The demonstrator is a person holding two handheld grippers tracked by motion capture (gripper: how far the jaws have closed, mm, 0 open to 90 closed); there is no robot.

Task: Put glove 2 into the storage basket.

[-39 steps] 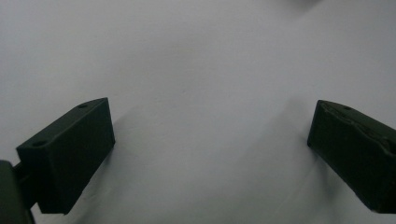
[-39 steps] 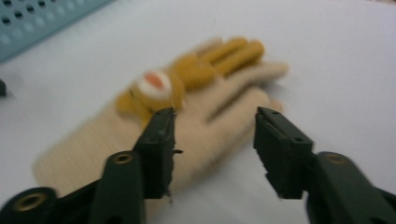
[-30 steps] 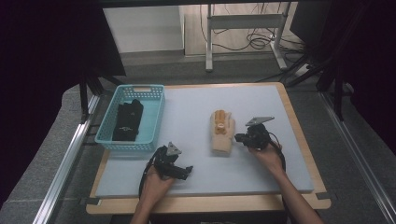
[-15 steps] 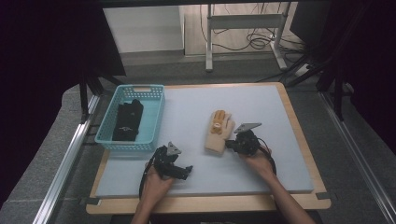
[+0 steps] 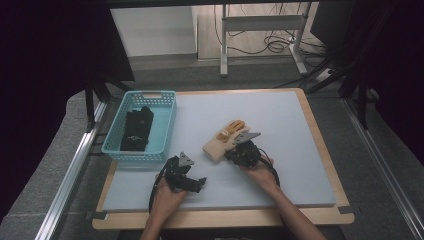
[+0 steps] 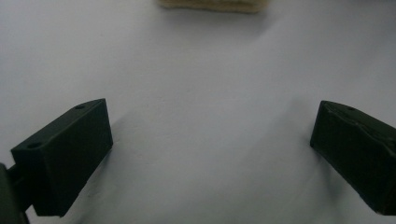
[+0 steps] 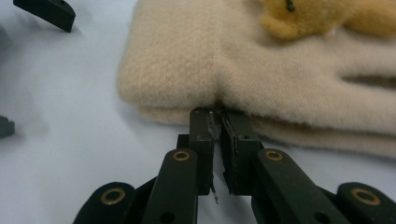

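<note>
While nearly shut, right claw (image 7: 219, 116) touches beige glove (image 7: 280, 79) (at its edge).

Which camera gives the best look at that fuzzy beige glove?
The high view: it shows the whole beige glove on the table. The right gripper view shows its fuzzy edge close up; the left gripper view catches just a strip at the top.
</note>
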